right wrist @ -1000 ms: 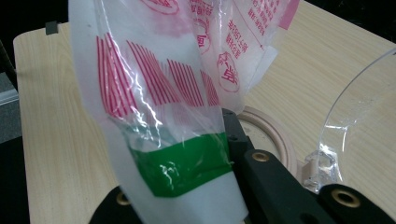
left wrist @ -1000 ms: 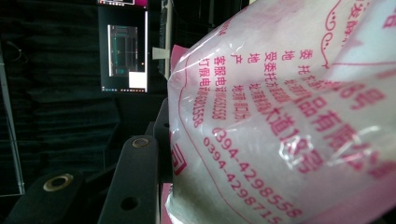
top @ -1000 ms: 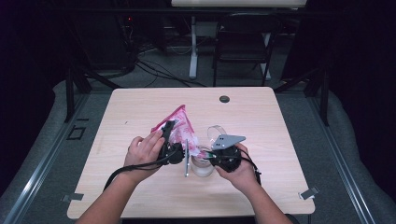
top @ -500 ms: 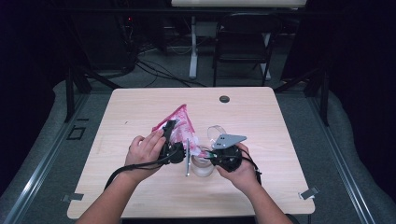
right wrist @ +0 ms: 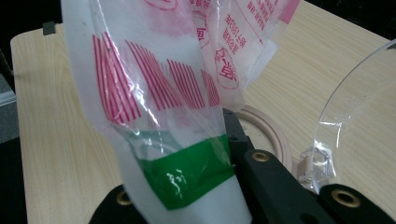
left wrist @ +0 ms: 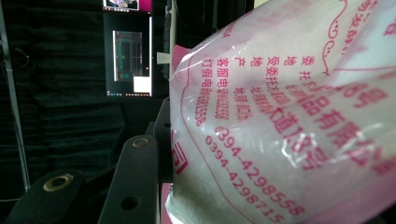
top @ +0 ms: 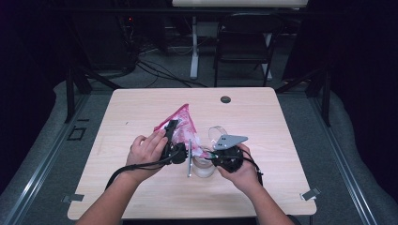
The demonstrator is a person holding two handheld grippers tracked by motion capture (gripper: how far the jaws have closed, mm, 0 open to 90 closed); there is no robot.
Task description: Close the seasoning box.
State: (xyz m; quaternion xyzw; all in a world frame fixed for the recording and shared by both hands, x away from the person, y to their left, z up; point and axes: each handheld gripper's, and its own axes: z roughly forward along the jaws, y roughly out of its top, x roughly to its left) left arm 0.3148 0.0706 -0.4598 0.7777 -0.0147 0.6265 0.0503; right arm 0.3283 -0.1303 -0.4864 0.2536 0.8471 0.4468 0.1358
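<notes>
While both hands are meeting near the middle of the wooden table [top: 117,140], the left gripper [top: 172,139] and the right gripper [top: 217,157] are each pinching a pink-printed plastic bag [top: 184,121] of white powder, holding it up above the tabletop. In the right gripper view the jaws are clamping the bag's lower end by its green band [right wrist: 187,175]. A clear glass jar [top: 203,165] with its hinged lid [top: 217,132] open is standing just below the bag, between the grippers.
</notes>
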